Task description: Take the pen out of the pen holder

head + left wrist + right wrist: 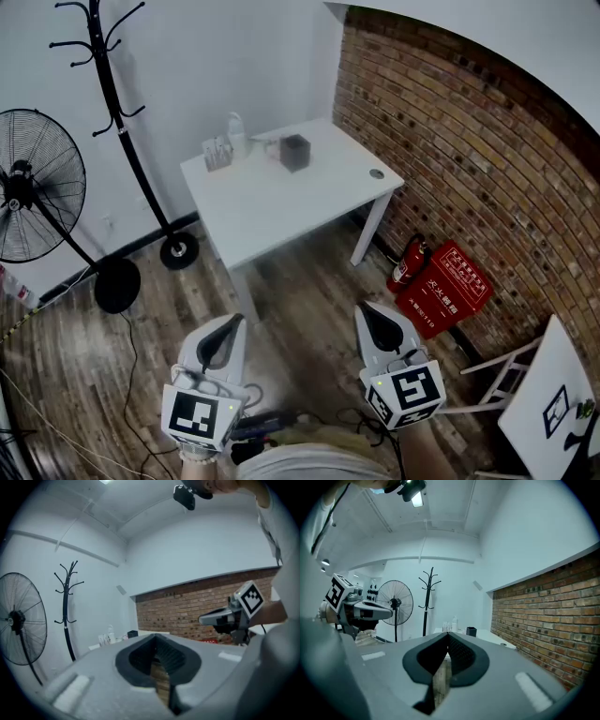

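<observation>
From the head view, the pen holder [294, 152] is a small dark box towards the back of the white desk [281, 202], with a pale bottle [236, 131] a little to its left. It is too small here to tell whether a pen stands in it. The left tongs [228, 333] and right tongs [375, 323] hang low by the person's body, well short of the pen holder, with bare wooden floor [300, 291] in between. Both point towards it, side by side and level. I'd say the job is the approach: walk in, part one pair of tongs only when above the holder, then come down on the pen's shaft and lift it straight up so the holder doesn't tip.

In the left gripper view, the left tongs [157, 651] have their tips together with nothing between them. The pen holder [132, 633] is a speck beyond them, and the right tongs [220, 618] float on its right against the brick wall [187, 611].

In the right gripper view, the right tongs [447, 656] are likewise closed and empty, tilted slightly upward. The pen holder [471, 631] sits just right of their tip line, far off. The coat stand [429, 602] and fan [395, 604] stand to its left, with the left tongs [370, 611] further left again.
</observation>
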